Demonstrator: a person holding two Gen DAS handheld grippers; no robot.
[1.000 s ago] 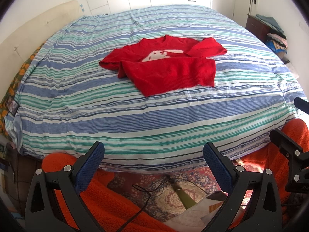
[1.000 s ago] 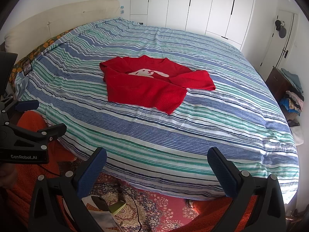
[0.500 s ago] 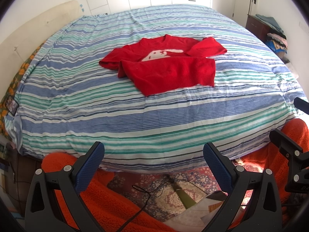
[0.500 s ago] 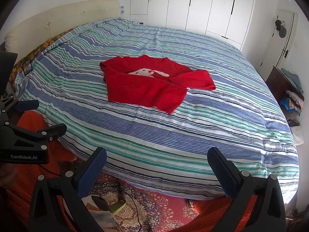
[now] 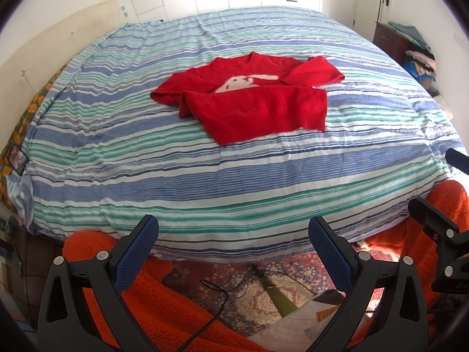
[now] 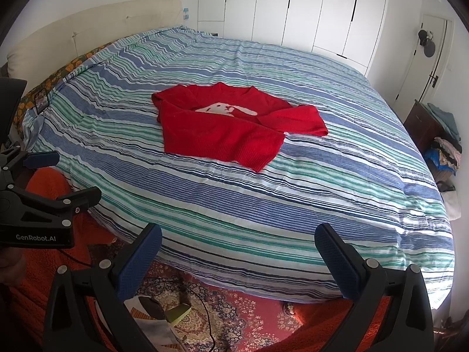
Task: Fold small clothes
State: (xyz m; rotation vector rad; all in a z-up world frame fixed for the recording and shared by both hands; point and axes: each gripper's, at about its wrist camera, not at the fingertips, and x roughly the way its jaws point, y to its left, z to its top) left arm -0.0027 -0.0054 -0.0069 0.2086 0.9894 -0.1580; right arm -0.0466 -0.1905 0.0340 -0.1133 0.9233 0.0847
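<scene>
A small red sweater point(image 5: 249, 99) point(image 6: 231, 126) with a white animal figure lies partly folded in the middle of the striped bed point(image 5: 205, 170) point(image 6: 293, 199), its lower half turned up over the chest and one sleeve folded across. My left gripper point(image 5: 233, 234) hangs open at the foot of the bed, well short of the sweater, with nothing between its blue pads. My right gripper point(image 6: 238, 242) is open too and empty, off the bed's near edge. Each gripper shows at the side of the other's view.
An orange fleece blanket point(image 5: 164, 302) and a patterned rug point(image 6: 234, 316) with a black cable, papers and a green item lie on the floor below. A dark cabinet with piled clothes point(image 6: 442, 143) stands at the right. White wardrobes point(image 6: 307, 14) line the far wall.
</scene>
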